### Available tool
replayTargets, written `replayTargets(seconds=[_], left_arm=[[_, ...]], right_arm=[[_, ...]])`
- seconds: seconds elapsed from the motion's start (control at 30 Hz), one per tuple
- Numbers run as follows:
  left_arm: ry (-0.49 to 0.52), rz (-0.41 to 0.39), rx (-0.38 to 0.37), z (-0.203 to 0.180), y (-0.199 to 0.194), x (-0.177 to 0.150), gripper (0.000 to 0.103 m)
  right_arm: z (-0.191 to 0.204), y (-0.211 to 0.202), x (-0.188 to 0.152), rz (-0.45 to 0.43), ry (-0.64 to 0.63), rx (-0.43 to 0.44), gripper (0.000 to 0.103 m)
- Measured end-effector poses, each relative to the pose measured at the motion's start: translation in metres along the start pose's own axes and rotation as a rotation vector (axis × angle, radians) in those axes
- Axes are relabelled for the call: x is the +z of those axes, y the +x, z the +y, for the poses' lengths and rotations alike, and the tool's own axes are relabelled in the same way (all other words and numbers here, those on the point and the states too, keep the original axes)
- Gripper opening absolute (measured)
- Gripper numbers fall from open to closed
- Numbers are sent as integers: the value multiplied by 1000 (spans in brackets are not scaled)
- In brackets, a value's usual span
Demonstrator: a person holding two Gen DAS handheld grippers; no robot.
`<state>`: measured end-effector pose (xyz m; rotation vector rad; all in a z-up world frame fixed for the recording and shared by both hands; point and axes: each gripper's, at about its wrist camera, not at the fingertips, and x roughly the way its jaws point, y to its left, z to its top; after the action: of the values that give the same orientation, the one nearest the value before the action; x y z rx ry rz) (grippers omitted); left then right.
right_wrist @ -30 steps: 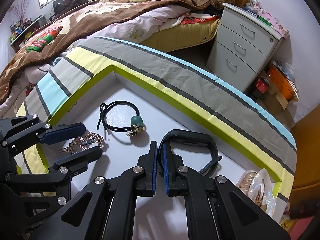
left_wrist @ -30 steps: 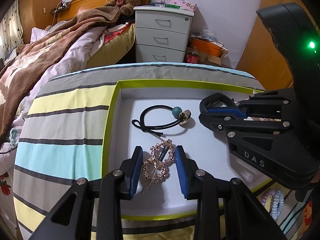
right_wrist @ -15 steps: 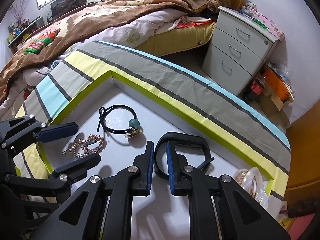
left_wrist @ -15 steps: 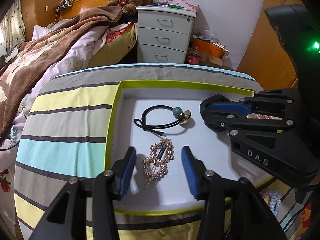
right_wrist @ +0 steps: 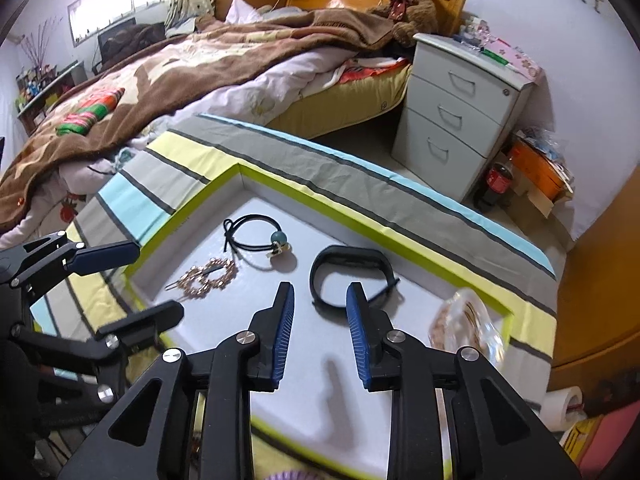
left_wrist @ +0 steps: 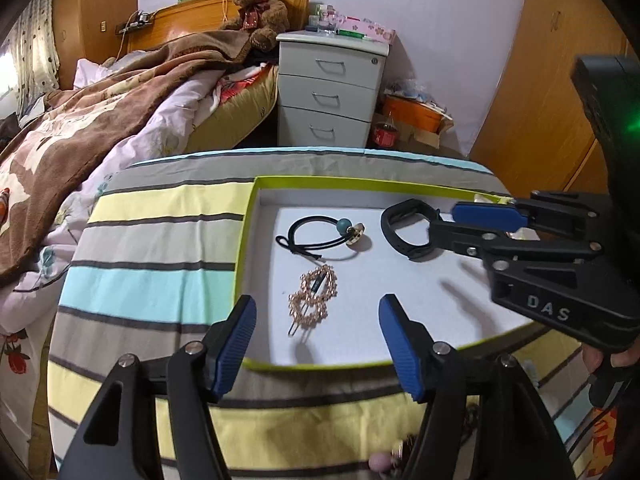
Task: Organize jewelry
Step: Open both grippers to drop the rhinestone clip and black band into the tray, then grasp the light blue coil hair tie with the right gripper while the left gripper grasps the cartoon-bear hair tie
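Left wrist | left hand-held gripper (left_wrist: pixel 318 314) wider, hair clip (left_wrist: pixel 314 300) released | right hand-held gripper (right_wrist: pixel 320 304) parted (empty now)

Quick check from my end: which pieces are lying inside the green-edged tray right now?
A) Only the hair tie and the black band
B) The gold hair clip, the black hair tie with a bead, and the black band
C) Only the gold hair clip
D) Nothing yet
B: the gold hair clip, the black hair tie and the black band all lie on the tray floor, apart from each other.
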<state>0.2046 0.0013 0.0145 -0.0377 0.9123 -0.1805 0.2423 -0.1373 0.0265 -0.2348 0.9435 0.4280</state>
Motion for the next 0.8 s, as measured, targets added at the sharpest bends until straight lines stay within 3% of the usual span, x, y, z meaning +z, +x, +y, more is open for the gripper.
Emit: replayTargets(seconds=[0.4,0.8], left_arm=[[0,-69,-68,4,-46,-36,69],[82,-8,-120,-14,-36,-74,69]], right_arm=[[1,-64,-59,-113,110,-7,28],[-4,-81,-133,-143,235,-40,28]])
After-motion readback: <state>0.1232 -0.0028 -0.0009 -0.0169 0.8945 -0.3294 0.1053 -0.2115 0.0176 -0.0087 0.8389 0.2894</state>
